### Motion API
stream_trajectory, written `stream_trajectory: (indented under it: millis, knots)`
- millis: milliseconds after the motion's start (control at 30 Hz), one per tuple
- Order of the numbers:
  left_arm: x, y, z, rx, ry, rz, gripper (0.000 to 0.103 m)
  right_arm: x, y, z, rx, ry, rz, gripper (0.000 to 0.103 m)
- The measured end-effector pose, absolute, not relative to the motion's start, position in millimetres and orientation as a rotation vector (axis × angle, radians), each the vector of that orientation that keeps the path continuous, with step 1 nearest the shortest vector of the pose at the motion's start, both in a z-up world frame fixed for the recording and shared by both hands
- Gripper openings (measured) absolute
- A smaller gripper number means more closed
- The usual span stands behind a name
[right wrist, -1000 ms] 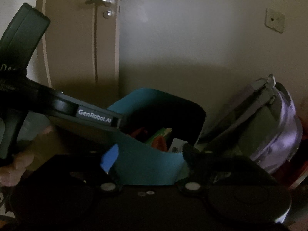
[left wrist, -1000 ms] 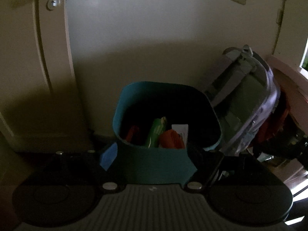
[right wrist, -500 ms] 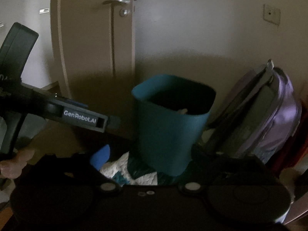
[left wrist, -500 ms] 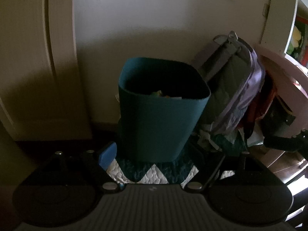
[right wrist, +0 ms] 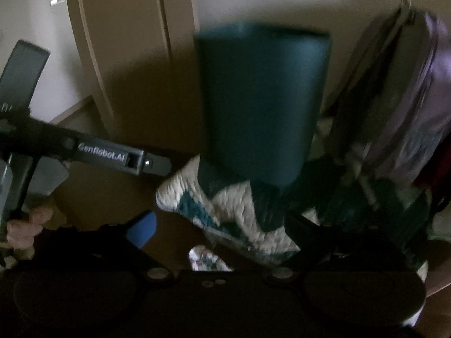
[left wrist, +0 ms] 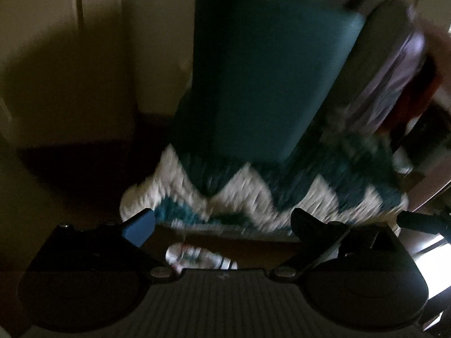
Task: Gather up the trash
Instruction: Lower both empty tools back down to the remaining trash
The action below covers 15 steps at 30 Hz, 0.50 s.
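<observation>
Crumpled wrapper [left wrist: 194, 255] lies on the floor just below and between my spread, just-widened left gripper [left wrist: 222, 225] fingers, nothing pinched, right gripper [right wrist: 220, 231] equally near and spread, zigzag rug [left wrist: 253, 194] then teal bin [left wrist: 262, 84] beyond.

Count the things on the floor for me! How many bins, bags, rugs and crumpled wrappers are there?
Teal bins: 1
Purple backpacks: 1
Zigzag rugs: 1
Crumpled wrappers: 1
Total: 4
</observation>
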<state>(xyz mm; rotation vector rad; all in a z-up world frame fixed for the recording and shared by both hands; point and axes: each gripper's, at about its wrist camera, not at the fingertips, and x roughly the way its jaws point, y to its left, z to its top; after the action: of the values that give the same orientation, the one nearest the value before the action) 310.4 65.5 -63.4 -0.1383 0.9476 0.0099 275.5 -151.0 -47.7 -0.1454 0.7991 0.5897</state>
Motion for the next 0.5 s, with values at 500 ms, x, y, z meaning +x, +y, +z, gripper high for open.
stream_trajectory:
  millis: [500]
  knots:
    - [358.1, 82.9, -294.4, -0.335, 1.356, 0.337, 0.103, 308.9, -128.9, -274.1, -0.185, 1.108, 0.578, 0.091]
